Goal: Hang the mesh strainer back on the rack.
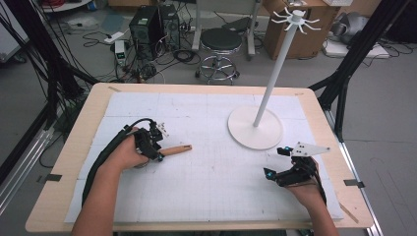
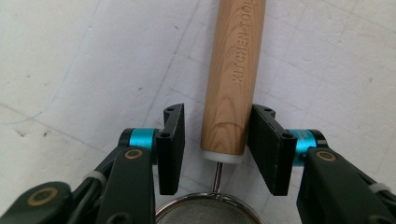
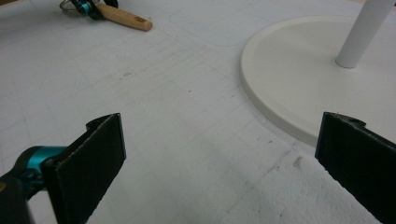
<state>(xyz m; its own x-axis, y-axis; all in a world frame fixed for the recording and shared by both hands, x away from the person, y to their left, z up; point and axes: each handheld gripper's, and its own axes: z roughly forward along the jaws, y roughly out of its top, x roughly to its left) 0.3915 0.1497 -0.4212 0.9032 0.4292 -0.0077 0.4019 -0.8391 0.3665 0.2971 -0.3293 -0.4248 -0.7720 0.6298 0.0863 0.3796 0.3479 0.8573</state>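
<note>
On the table, counts: one strainer [image 1: 169,150] with a wooden handle, one white stand [image 1: 255,127], two grippers.
Table: a wooden-edged table [image 1: 74,142] covered by a white gridded mat [image 1: 206,172].
Strainer: it lies flat on the mat toward the table's left edge, about midway between near and far edges, the handle pointing right toward the stand.
Left gripper: the left gripper [image 1: 151,142] sits over the strainer's bowl end; its jaws stand apart on either side of the handle, with a gap on the left side and the right pad close to the wood or just touching, not clamped.
Right gripper: the right gripper [image 1: 278,162] hovers near the right edge, just in front of the stand's base, jaws wide apart and holding nothing.
Stand: round base on the mat right of centre, a slanting pole with hooks at the top.
Left gripper view: engraved lettering on the handle [image 2: 233,74], a white collar, a wire stem and the mesh bowl's rim [image 2: 205,210], which the hand covers in the high view.
Right gripper view: the base's rim [image 3: 275,112] close by; the handle [image 3: 123,18] lies far off.
</note>
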